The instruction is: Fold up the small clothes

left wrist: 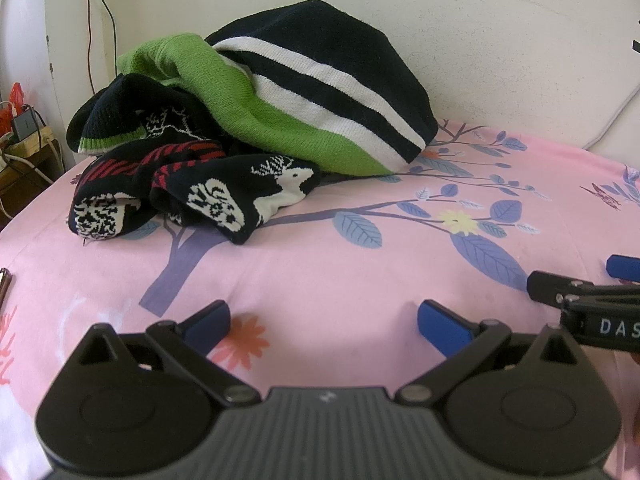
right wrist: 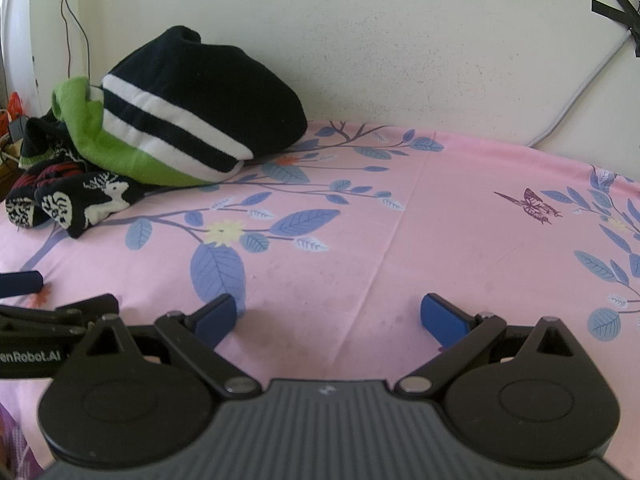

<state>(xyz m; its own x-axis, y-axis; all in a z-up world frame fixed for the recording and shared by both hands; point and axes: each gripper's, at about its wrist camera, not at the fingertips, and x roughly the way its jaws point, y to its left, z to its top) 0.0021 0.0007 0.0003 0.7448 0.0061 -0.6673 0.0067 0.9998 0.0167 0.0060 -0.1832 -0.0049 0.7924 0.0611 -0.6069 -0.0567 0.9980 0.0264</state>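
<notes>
A heap of small knitted clothes lies at the back left of the bed. On top is a navy sweater with white stripes and a green band (left wrist: 312, 92), also in the right wrist view (right wrist: 192, 108). In front of it lies a black garment with red stripes and a white deer pattern (left wrist: 200, 192), also in the right wrist view (right wrist: 80, 200). My left gripper (left wrist: 324, 324) is open and empty, low over the sheet, well short of the heap. My right gripper (right wrist: 328, 320) is open and empty, to the right of the left one.
The bed has a pink sheet with blue leaves and flowers (right wrist: 400, 216). A cream wall (right wrist: 400, 48) runs behind it, with a grey cable (right wrist: 580, 92) at the right. A cluttered side table with plugs (left wrist: 24, 140) stands off the bed's left edge.
</notes>
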